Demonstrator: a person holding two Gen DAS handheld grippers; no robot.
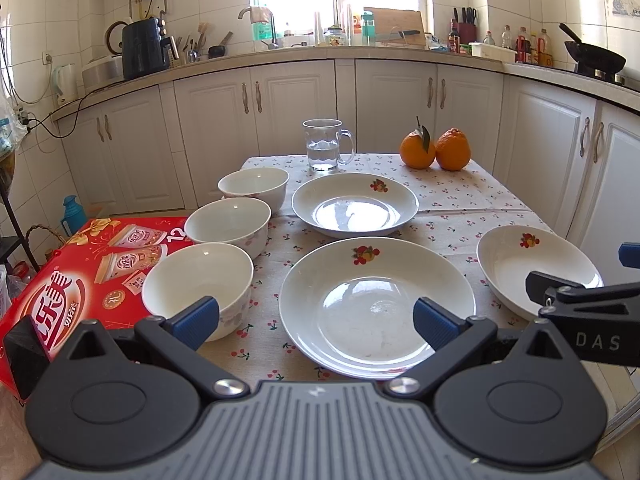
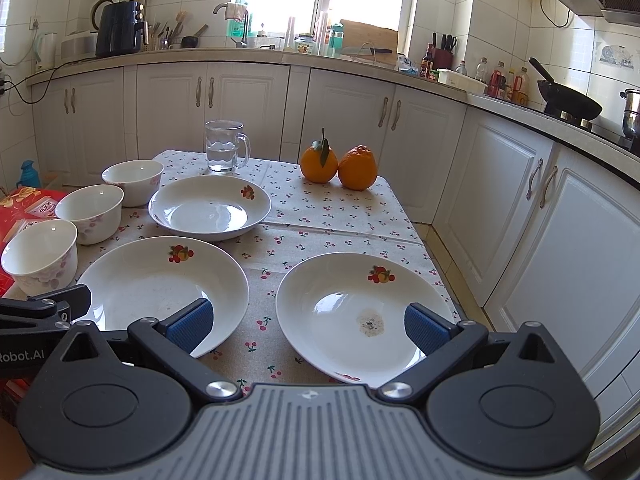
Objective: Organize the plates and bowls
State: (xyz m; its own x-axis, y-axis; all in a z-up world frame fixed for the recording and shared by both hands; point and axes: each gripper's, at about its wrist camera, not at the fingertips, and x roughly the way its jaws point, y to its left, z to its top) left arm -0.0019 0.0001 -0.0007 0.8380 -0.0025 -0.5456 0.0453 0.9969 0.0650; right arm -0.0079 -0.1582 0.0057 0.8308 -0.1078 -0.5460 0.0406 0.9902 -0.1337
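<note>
Right gripper (image 1: 580, 276) reads "DAS"; red box (image 1: 80, 276) "12".

Bare cloth (image 2: 332, 216) between plates open; glass mug (image 2: 222, 146), oranges (image 2: 338, 164) block rear.

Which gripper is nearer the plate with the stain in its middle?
Right. The right gripper hangs open just in front of the stained plate; the left gripper is off to its left, facing the near middle plate.
</note>
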